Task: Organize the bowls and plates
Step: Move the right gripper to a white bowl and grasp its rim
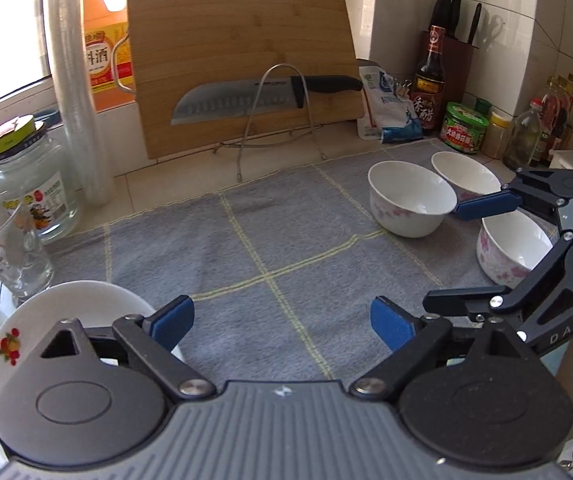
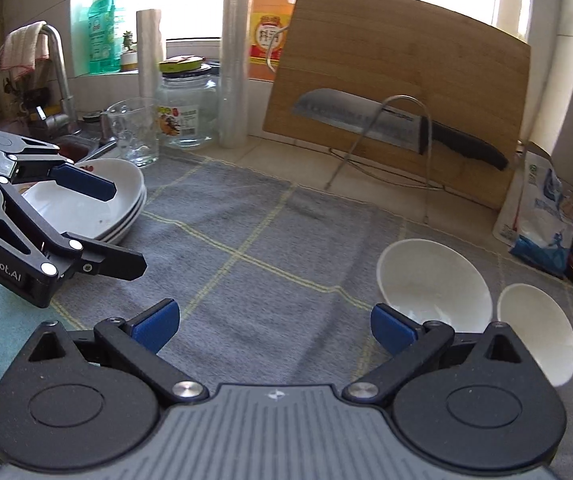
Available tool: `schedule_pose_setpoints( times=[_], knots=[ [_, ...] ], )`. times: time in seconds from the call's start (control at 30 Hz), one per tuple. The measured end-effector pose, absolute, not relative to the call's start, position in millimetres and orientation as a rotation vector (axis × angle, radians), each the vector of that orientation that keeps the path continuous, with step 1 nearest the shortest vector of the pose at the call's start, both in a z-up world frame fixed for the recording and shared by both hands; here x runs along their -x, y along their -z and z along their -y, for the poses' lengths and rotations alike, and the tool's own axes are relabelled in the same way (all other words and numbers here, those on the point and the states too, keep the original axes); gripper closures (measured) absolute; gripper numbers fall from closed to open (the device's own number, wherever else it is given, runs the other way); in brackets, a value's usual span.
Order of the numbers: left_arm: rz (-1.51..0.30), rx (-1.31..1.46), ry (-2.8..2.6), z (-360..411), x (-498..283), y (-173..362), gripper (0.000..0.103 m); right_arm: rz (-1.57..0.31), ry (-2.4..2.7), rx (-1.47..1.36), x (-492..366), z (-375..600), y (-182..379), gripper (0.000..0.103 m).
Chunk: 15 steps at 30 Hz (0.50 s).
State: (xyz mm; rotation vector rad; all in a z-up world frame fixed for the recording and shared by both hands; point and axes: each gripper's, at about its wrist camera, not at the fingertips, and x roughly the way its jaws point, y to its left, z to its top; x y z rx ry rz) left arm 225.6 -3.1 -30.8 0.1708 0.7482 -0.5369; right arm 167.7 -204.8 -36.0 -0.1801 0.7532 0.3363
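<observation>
Plates (image 2: 98,200) sit stacked at the left edge of the grey checked cloth (image 1: 270,240), three of them as I count from the right wrist view, white and shallow, the top one with a small fruit print on its rim. I've got my left gripper (image 1: 282,326) just beside that stack: in its own camera the left blue pad hangs over the plate's right rim and the right pad over bare cloth, and I can't tell if that left pad touches the rim. Its jaws stand wide apart with nothing between them but cloth.

Over on the right of the cloth I see three white bowls with pink flowers. One bowl (image 1: 412,200) is nearest the middle, a second (image 1: 466,174) is just behind it, close enough that I can't tell whether they touch, and a third (image 1: 514,250) sits nearer the front. My right gripper (image 2: 274,326) is spread open too, empty, aimed at the cloth; its right pad overlaps the near rim of the middle bowl in its own view, and from the left camera its upper finger reaches in between the bowls.

Behind all this a bamboo cutting board (image 1: 242,64) leans on a wire rack (image 1: 278,116) with a black-handled knife (image 1: 266,98) across it. A glass jar (image 1: 34,188) and a drinking glass (image 1: 6,248) stand near the plates.
</observation>
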Motion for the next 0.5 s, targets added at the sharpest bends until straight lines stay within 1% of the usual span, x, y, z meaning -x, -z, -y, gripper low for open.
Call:
schedule_pose_setpoints(
  times=[0.23,0.5],
  knots=[
    [-0.702,-0.240,0.599,60,-238,46,0.008,-0.774,-0.324,0.176,-177,262,29,0.000],
    [-0.633,-0.317,0.655,125,-243,60,0.008,-0.810,-0.375,0.149,-223,307,28,0.000]
  ],
)
